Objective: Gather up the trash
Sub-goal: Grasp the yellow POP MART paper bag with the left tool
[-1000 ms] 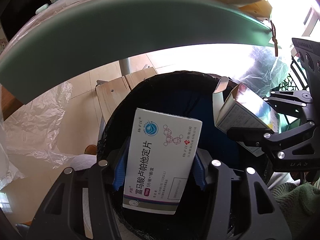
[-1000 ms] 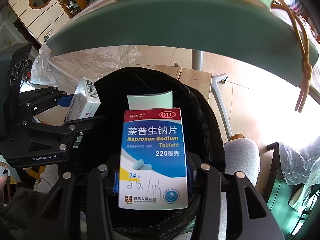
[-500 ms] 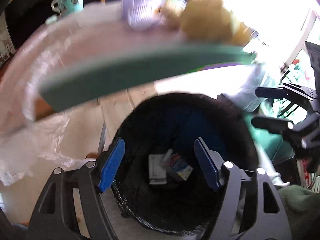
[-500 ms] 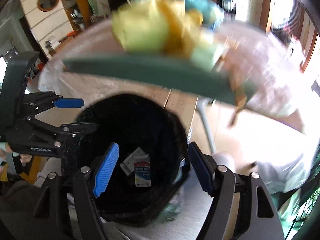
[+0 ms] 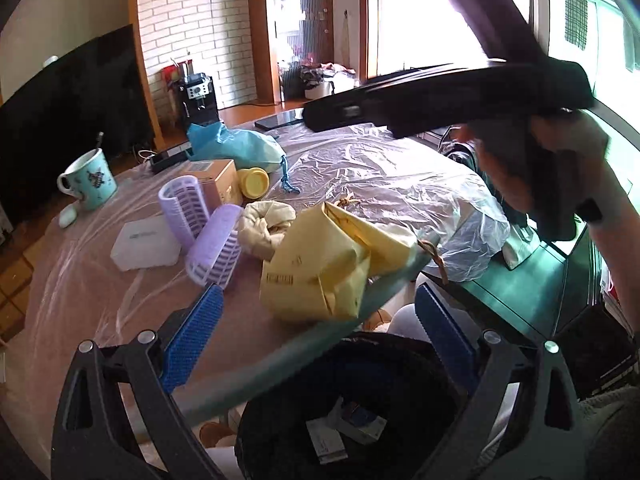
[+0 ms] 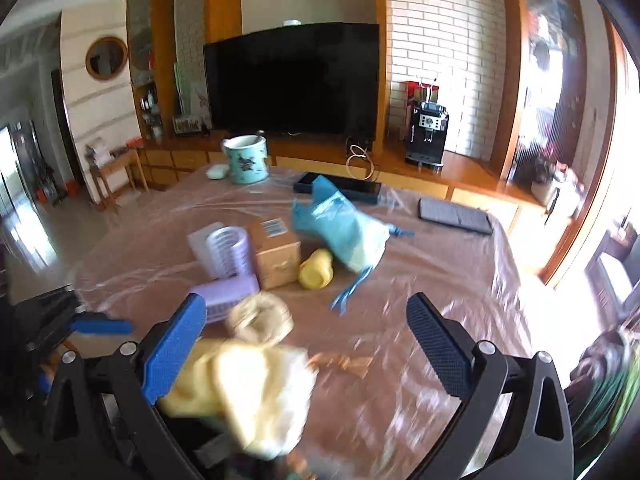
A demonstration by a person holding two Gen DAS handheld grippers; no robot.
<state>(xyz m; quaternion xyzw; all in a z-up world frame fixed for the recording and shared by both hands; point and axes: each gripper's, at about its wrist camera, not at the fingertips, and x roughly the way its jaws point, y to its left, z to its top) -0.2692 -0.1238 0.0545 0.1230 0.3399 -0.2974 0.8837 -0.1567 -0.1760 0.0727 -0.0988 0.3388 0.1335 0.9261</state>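
My left gripper is open and empty, above the black bin below the table edge. Two medicine boxes lie at the bin's bottom. A crumpled yellow paper bag sits on the table edge just ahead of it. My right gripper is open and empty, raised over the table, with the yellow bag blurred by its left finger. The right gripper shows as a dark blurred shape at the upper right of the left wrist view.
On the plastic-covered table stand two purple hair rollers, a brown box, a yellow cup, a blue cloth bag, a beige knotted cloth, a white case and a mug. Black flat devices lie at the far side.
Both grippers opened and dropped their medicine boxes into the bin, then rose from the bin to table level. The right one moved faster and higher.
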